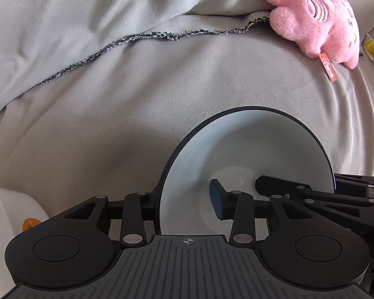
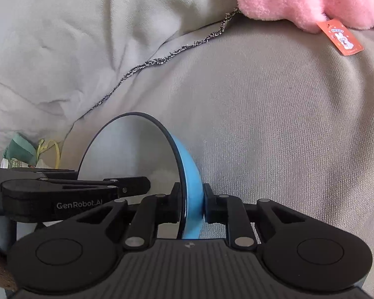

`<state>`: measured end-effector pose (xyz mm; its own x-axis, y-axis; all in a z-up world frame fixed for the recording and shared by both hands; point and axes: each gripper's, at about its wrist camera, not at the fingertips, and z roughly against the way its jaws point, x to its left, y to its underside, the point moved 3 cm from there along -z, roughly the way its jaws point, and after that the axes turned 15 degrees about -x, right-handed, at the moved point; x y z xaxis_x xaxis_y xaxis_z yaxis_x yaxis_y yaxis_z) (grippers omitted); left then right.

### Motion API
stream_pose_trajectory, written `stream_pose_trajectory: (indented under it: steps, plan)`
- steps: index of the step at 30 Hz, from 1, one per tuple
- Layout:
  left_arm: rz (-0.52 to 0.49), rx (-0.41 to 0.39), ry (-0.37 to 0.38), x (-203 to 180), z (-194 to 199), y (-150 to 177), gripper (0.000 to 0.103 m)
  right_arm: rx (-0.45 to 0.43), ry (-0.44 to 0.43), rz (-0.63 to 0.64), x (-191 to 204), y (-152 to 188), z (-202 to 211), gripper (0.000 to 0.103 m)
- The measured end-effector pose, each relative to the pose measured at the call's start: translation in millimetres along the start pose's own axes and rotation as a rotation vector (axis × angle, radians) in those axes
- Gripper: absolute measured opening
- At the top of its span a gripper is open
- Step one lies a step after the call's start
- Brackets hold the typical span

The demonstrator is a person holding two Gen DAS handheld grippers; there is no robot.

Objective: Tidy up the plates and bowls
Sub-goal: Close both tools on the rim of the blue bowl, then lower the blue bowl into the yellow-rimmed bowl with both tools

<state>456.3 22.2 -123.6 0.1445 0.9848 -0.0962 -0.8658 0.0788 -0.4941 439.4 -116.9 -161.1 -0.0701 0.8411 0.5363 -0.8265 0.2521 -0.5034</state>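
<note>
A blue bowl (image 2: pixel 187 174) stands on edge above a grey sofa (image 2: pixel 274 124). The right tool (image 2: pixel 190 205) pinches its rim. The left tool (image 1: pixel 187 199) straddles the opposite rim; whether it grips is unclear.

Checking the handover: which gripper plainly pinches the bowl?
The right gripper: both fingers press the blue bowl wall. The left gripper has its outer pad hidden behind the bowl, so its grip is unclear.
</note>
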Motion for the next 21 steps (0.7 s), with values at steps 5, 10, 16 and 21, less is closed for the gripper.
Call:
stream_pose_trajectory:
  steps: [5,10,16,21]
  plan:
    - [-0.004,-0.081,0.004,-3,38,-5,0.041,-0.063,-0.034,0.01,9,-6,29,0.019]
    - [-0.077,-0.141,0.027,-36,95,3,0.041,-0.134,-0.073,0.053,18,-8,92,0.019]
    - [-0.164,-0.1,0.047,-83,126,51,0.041,-0.192,-0.04,0.088,8,21,159,0.019]
    - [-0.183,-0.041,0.074,-99,128,89,0.039,-0.177,-0.03,0.106,-6,54,183,0.019]
